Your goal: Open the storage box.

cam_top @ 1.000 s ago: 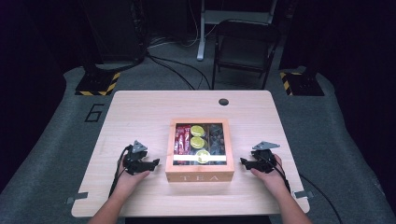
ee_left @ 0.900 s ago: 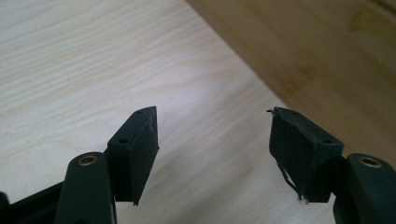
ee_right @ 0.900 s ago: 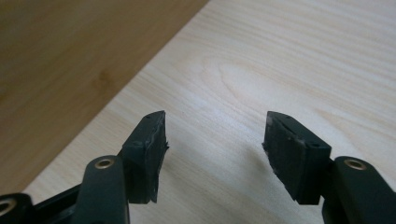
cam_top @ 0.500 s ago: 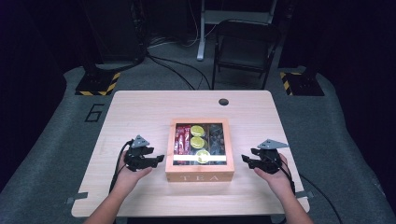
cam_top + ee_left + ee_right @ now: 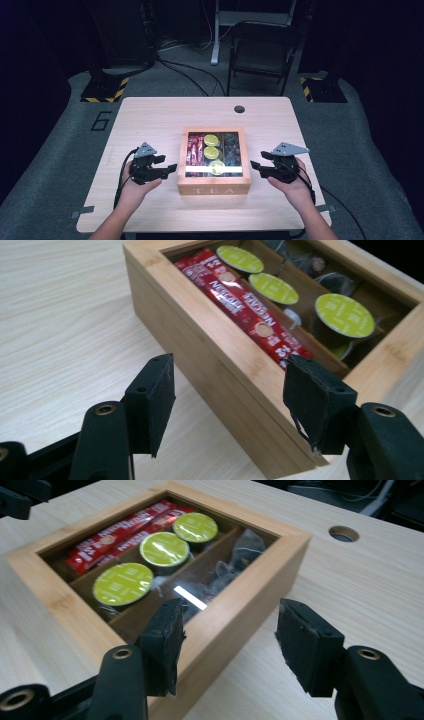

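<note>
Pale wood everywhere here: a light wooden table (image 5: 150,120) with a square bamboo tea box with a glass lid (image 5: 214,189) sitting near its front edge, roughly centred. Plenty of bare tabletop to the left, right and behind the box; a small round cable hole (image 5: 239,109) sits near the far edge.

The left gripper (image 5: 170,169) is just beside the box's left wall, jaws wide apart and holding nothing — in the left gripper view the box's side and near corner run between the two black pads (image 5: 152,400), and I can't tell if the right pad touches the wood. The right gripper (image 5: 254,165) is close to the box's right wall, jaws also spread wide and empty, straddling the box's corner.

Under the glass: red instant-coffee sticks (image 5: 245,300), three lime-green-topped capsules (image 5: 165,547), and dark wrapped sachets (image 5: 240,555).
</note>
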Motion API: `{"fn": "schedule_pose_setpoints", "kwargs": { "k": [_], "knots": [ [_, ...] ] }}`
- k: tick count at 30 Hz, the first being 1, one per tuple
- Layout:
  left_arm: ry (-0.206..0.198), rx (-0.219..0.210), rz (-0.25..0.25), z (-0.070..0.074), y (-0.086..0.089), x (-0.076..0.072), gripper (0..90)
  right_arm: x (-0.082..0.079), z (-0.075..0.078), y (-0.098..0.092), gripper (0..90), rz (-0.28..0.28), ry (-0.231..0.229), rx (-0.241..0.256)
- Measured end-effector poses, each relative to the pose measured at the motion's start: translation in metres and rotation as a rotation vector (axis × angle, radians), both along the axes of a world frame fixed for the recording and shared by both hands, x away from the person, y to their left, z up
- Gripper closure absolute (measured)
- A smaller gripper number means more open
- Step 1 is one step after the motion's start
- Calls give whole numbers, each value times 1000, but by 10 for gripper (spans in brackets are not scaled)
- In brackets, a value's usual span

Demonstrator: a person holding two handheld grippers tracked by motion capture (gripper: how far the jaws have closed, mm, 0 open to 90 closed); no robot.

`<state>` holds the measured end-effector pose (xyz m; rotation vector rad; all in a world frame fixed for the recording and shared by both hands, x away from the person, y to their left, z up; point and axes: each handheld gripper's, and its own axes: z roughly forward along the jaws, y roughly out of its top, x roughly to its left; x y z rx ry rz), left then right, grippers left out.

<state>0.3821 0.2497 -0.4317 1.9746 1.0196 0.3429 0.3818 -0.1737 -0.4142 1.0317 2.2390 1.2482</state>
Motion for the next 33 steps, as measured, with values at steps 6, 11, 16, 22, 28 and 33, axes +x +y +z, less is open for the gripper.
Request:
{"fn": "schedule_pose_setpoints", "kwargs": {
  "k": [6, 11, 16, 22, 28, 33],
  "knots": [
    [-33, 25, -32, 1, -2, -15, 379, -13, -4, 14, 433, 70, 14, 23],
    [-34, -5, -35, -4, -2, -30, 380, -23, -12, 21, 431, 102, 23, -15],
    [-47, -12, -51, -10, -9, -38, 395, -30, -22, 20, 431, 102, 38, -19],
    [-45, 24, -81, -23, -17, -42, 396, -34, -38, 18, 430, 96, 58, -8],
    [-47, 25, -85, -36, -24, -45, 403, -35, -49, 20, 422, 106, 57, -31],
    [-33, 42, -100, -45, -29, -46, 432, -34, -58, 19, 454, 96, 61, -34]
  ]
}}
